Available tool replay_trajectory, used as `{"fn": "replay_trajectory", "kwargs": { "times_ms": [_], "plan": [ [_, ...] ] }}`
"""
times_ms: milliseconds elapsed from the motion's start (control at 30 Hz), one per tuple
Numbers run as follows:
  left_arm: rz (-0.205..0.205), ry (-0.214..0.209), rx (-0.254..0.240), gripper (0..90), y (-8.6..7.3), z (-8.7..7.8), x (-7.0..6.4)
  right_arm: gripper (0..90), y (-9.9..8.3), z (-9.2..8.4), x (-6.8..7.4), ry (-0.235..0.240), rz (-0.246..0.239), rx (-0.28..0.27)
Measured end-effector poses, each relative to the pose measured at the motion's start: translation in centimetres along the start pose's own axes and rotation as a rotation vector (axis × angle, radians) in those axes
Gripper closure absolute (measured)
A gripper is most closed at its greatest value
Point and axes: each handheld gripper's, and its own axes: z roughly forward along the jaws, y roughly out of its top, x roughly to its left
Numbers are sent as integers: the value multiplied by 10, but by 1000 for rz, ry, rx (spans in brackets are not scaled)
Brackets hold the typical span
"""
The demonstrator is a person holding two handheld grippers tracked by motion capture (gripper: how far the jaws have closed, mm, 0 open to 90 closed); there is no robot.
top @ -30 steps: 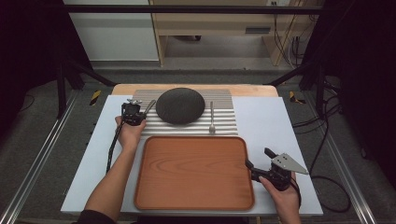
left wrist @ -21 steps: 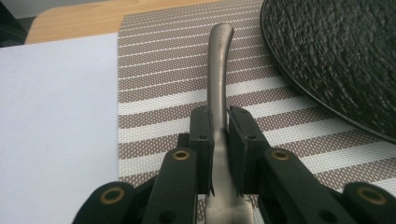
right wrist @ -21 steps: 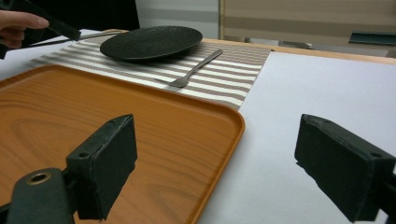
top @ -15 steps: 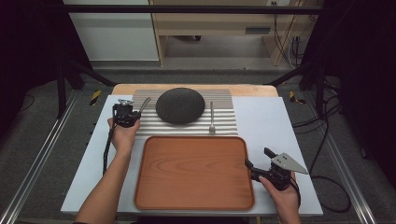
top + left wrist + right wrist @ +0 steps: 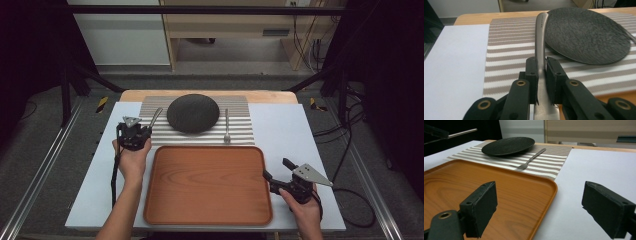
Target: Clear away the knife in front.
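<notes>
A white table top point(image 5: 300, 130) filled the middle of the high view. On it, in the lower centre, lay a wooden tray point(image 5: 207, 182), and above it a striped placemat point(image 5: 240, 131) bearing a dark round plate point(image 5: 192, 113) with a fork point(image 5: 226, 125) to its right. At the left of the tray, the left gripper point(image 5: 142, 131) had its jaws nearly closed on a metal utensil point(image 5: 540, 37); which utensil it was could not be told. The handle stuck out toward the upper right, lifted above the mat's left edge beside the plate. In the lower right, the right gripper point(image 5: 276, 170) sat just beside the tray's right rim, jaws spread wide with nothing between them.
</notes>
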Motion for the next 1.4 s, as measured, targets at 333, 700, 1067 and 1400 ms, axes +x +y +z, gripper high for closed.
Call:
{"fn": "replay_trajectory", "kwargs": {
  "times_ms": [333,700,1067,1400],
  "plan": [
    [19,2,20,803,-34,-36,-39,128,5,-4,2,-1,-2,-20],
    [25,6,35,803,-65,-53,-63,128,3,-2,4,8,-13,-8],
    [33,12,42,802,-85,-68,-74,126,3,-1,7,12,-30,1],
    [-2,-5,80,802,-98,-60,-75,125,2,0,7,17,-32,7]
  ]
}}
